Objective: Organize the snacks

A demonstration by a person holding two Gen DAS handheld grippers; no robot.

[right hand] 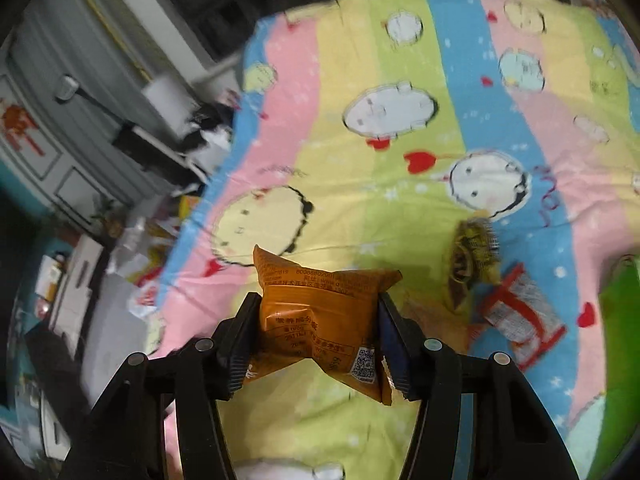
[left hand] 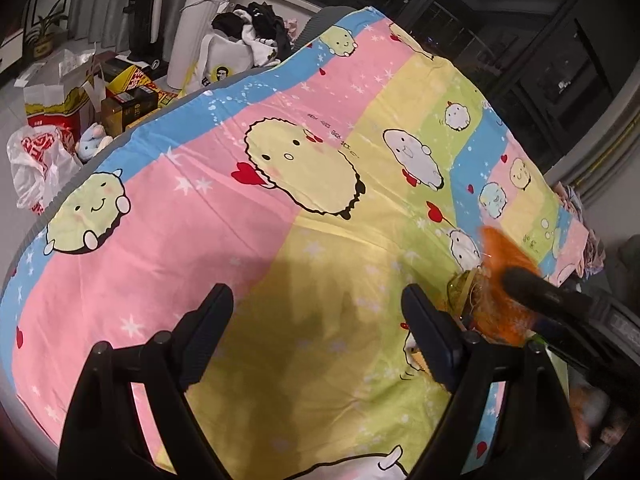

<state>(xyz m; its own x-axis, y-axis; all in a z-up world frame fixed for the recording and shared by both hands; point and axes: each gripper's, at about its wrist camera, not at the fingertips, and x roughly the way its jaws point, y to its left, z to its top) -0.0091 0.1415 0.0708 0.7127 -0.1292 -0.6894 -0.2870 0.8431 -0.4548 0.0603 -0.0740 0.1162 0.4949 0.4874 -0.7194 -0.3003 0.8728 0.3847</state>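
Observation:
My right gripper (right hand: 318,332) is shut on an orange snack packet (right hand: 320,304), its pads pressing the packet's two sides above the cartoon-print cloth (right hand: 360,208). In the left wrist view the same orange packet (left hand: 500,256) shows blurred at the right, with one of the right gripper's fingers (left hand: 532,286) across it. My left gripper (left hand: 320,320) hangs open over the cloth (left hand: 200,240) with nothing between its fingers. A yellow-brown packet (right hand: 476,256) and a red-and-silver packet (right hand: 520,316) lie on the cloth to the right.
A bright green object (right hand: 620,320) sits at the right edge. Beyond the cloth's left edge stand boxes (left hand: 124,100), a white plastic bag (left hand: 36,164) and a heap of clothes (left hand: 256,36). A grey cabinet (right hand: 60,120) stands at the far left.

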